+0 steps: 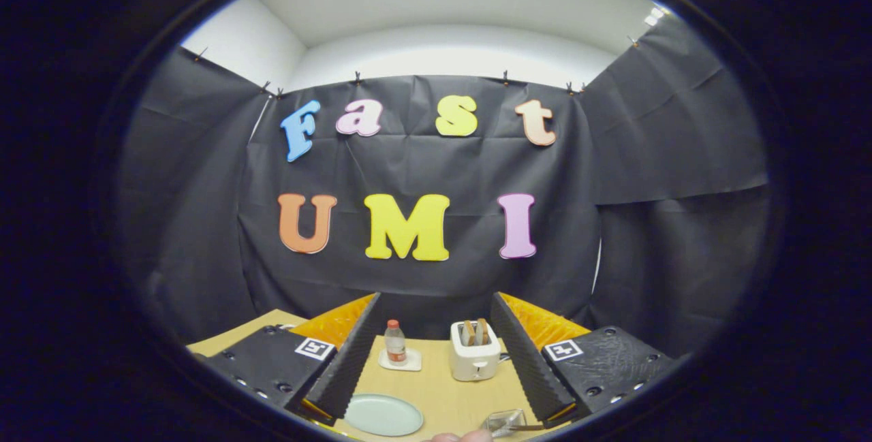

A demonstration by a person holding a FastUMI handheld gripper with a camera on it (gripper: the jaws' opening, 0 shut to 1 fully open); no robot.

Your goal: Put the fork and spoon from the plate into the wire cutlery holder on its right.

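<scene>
My gripper (436, 302) is open, its two fingers spread wide above a light wooden table (443, 387), and nothing is held between them. A pale green plate (383, 415) lies low between the fingers, close to the left finger (344, 367); the part of it that I see is bare. To the plate's right, by the right finger (528, 360), sits a small wire cutlery holder (504, 421). A thin dark handle-like piece (528, 427) pokes out on the holder's right. I cannot tell what it is.
A white toaster (475, 357) with two slices of bread stands beyond the holder. A small bottle with a red cap (394, 342) stands on a white coaster to the toaster's left. A person's fingertip (458, 436) shows between plate and holder. Black cloth walls surround the table.
</scene>
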